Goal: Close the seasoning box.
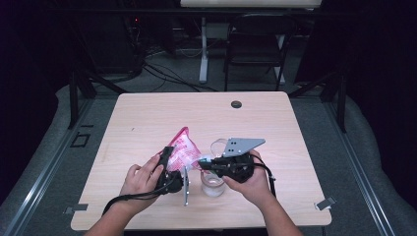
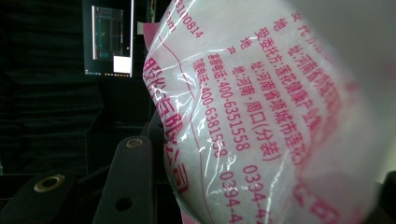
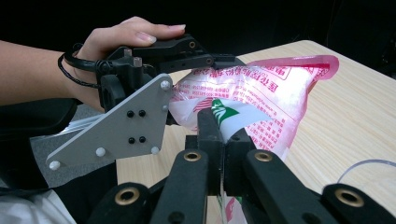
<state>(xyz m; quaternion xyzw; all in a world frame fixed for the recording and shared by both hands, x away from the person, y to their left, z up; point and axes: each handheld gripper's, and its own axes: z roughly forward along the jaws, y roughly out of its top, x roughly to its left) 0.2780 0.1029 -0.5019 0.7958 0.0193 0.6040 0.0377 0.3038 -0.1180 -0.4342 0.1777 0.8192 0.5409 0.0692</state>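
A pink-and-white printed plastic bag [image 1: 184, 147] of white grains is held up over the wooden table [image 1: 147, 118]. My left gripper [image 1: 172, 161] is shut on the bag's body; in the left gripper view the bag [image 2: 261, 116] bulges between its jaws [image 2: 261, 186]. My right gripper [image 1: 204, 164] is shut on a white-and-green corner of the bag [image 3: 261, 93], its jaws [image 3: 223, 126] pressed together. A clear glass cup [image 1: 213, 186] stands on the table just below the right gripper. The left gripper's grey plate [image 3: 121, 126] faces the right gripper's camera.
A clear round rim [image 1: 219, 145] lies on the table behind the right gripper. A cable hole [image 1: 236, 104] sits near the table's far edge. A dark folding chair [image 1: 255, 44] and cables stand on the floor beyond the table.
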